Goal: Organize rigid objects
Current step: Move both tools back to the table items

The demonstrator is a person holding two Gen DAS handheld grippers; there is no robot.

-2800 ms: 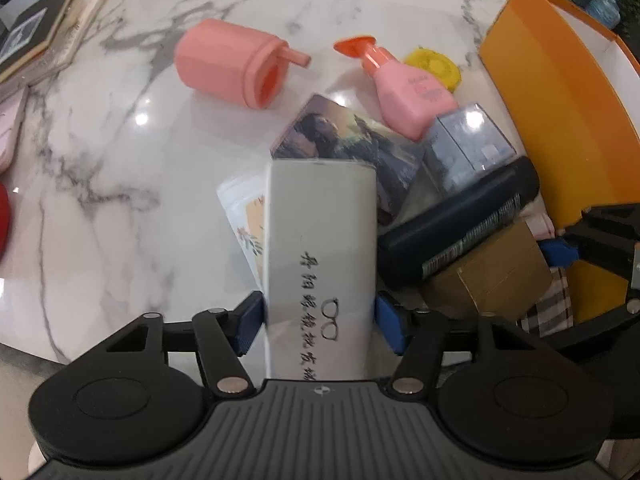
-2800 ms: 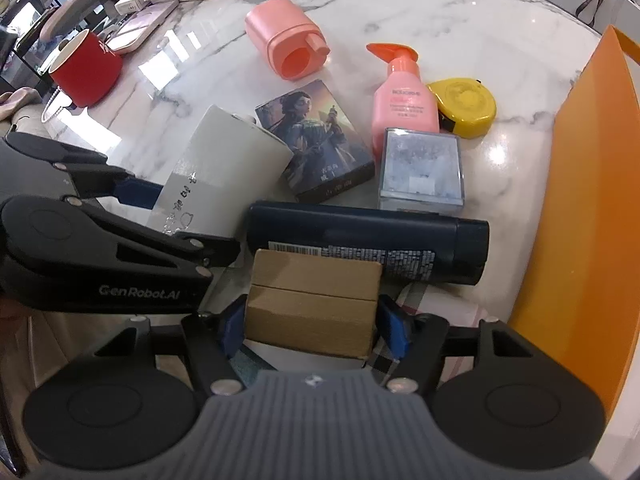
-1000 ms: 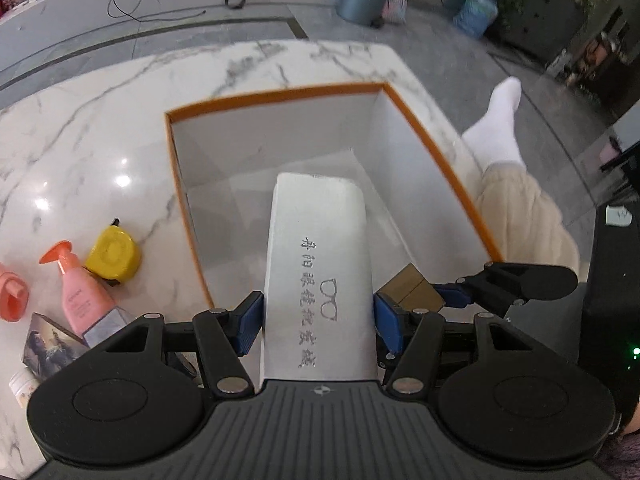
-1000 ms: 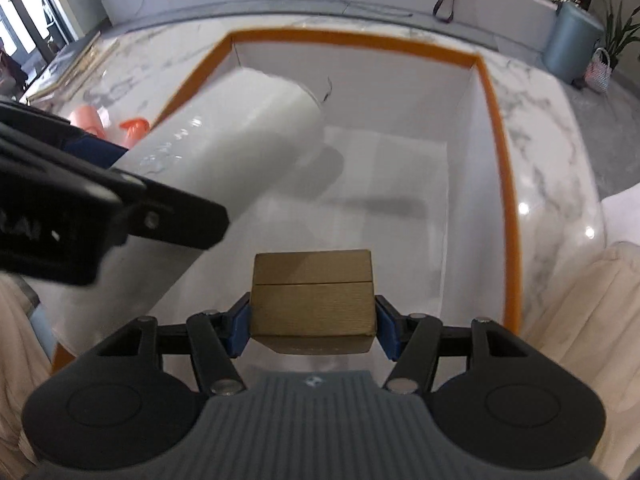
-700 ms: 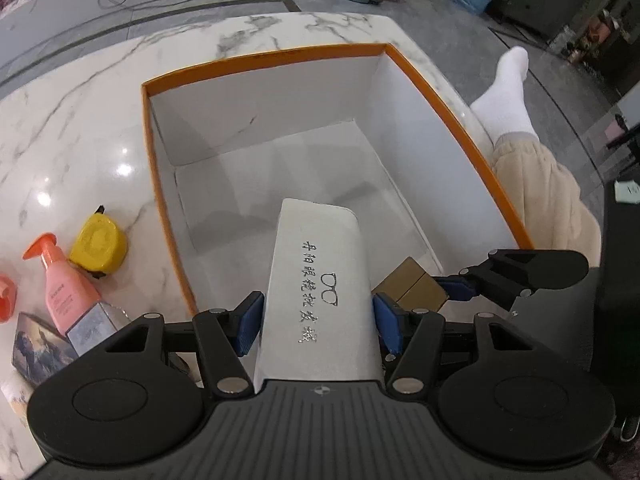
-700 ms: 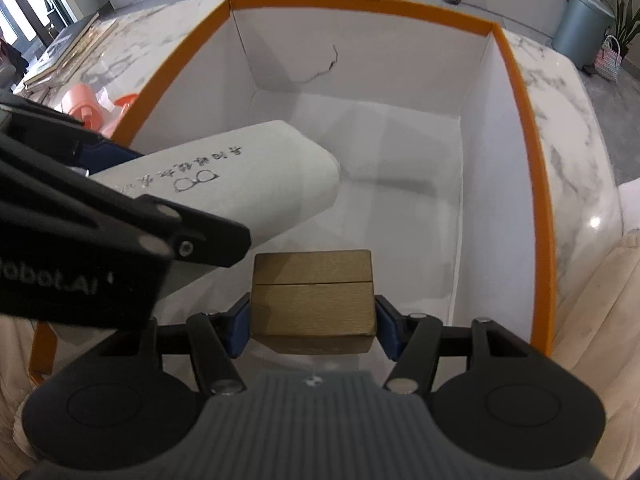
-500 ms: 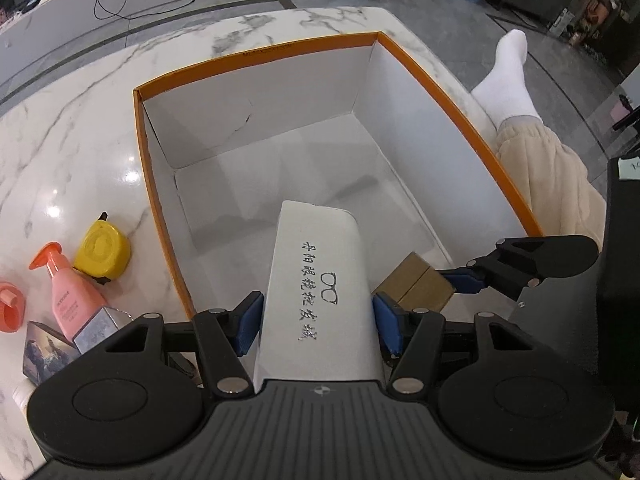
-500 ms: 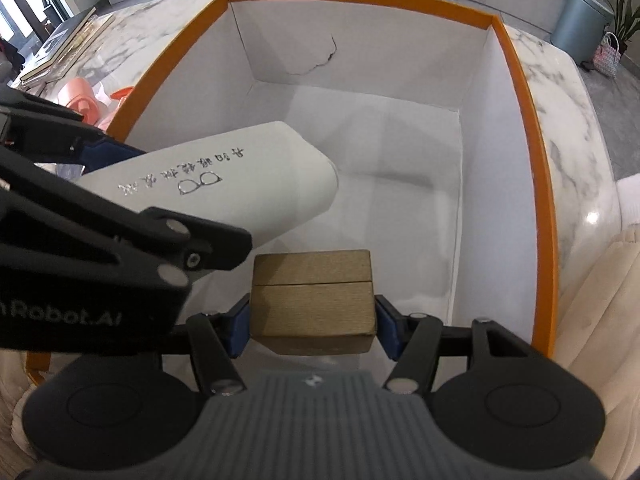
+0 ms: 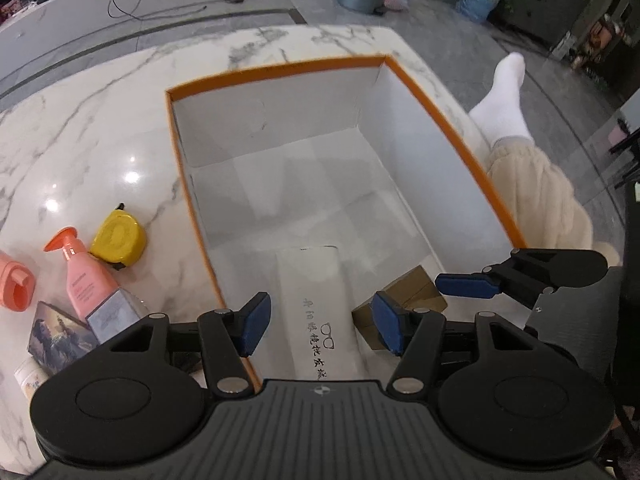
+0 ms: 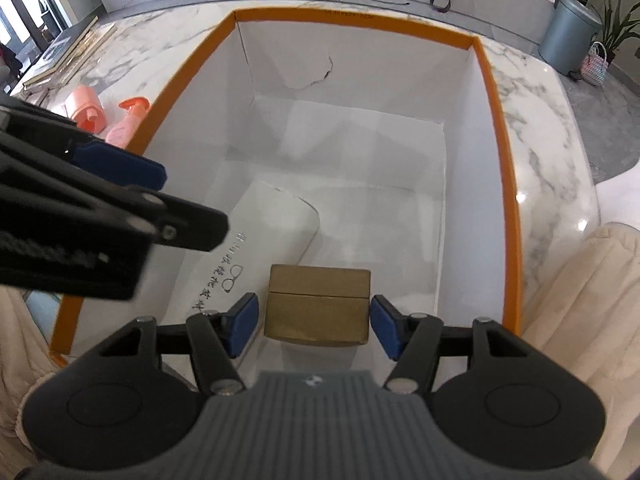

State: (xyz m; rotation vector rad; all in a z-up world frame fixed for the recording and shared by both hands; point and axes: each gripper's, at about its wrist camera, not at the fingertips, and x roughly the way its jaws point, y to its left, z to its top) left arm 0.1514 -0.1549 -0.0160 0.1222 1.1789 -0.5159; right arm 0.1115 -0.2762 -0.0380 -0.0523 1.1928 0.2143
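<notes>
A white glasses case point(image 9: 316, 304) with dark lettering and a small spectacles drawing lies flat on the floor of the orange-rimmed white box point(image 9: 276, 69), in its near left part, its long side running near to far. Just to its right sits a small gold-brown box point(image 10: 318, 304) with a seam across its top, upright on the box floor. On the marble surface point(image 9: 80, 128) left of the big box lie a yellow tape measure point(image 9: 117, 237), a pink pump bottle point(image 9: 82, 280), a pink cylindrical container point(image 9: 14, 286), a clear cube point(image 9: 110, 316) and a picture-printed box point(image 9: 56, 330).
</notes>
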